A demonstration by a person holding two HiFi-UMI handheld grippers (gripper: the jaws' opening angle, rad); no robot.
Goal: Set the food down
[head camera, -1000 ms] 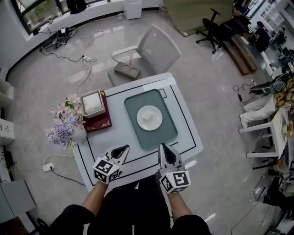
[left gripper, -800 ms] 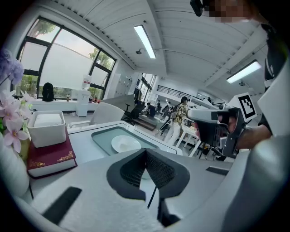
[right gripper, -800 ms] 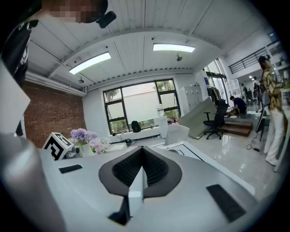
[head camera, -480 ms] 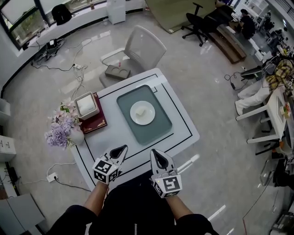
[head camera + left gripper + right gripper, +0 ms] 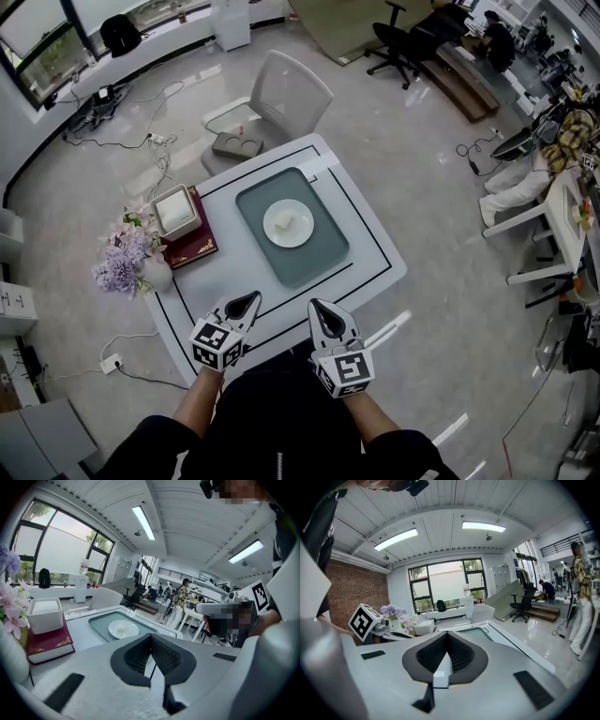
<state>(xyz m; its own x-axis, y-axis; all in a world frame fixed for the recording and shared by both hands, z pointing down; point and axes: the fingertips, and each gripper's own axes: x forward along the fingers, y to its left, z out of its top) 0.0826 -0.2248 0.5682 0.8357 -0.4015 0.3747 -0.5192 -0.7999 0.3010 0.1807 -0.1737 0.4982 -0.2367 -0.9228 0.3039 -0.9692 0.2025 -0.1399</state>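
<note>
The right gripper (image 5: pixel 323 309) has drawn back from the green tray (image 5: pixel 319 255) to the near edge of the table (image 5: pixel 373 270), beside the left gripper (image 5: pixel 249 302). Both are closed on nothing. The pale food (image 5: pixel 289 223) sits on the white plate (image 5: pixel 271 232) in the tray. To my eye the setting-down is finished, and the hands need only keep clear.

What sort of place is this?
Probably an open-plan office or lab: a black swivel office chair, loose black cables on the grey floor, and a white table staged with a round white plate.
</note>
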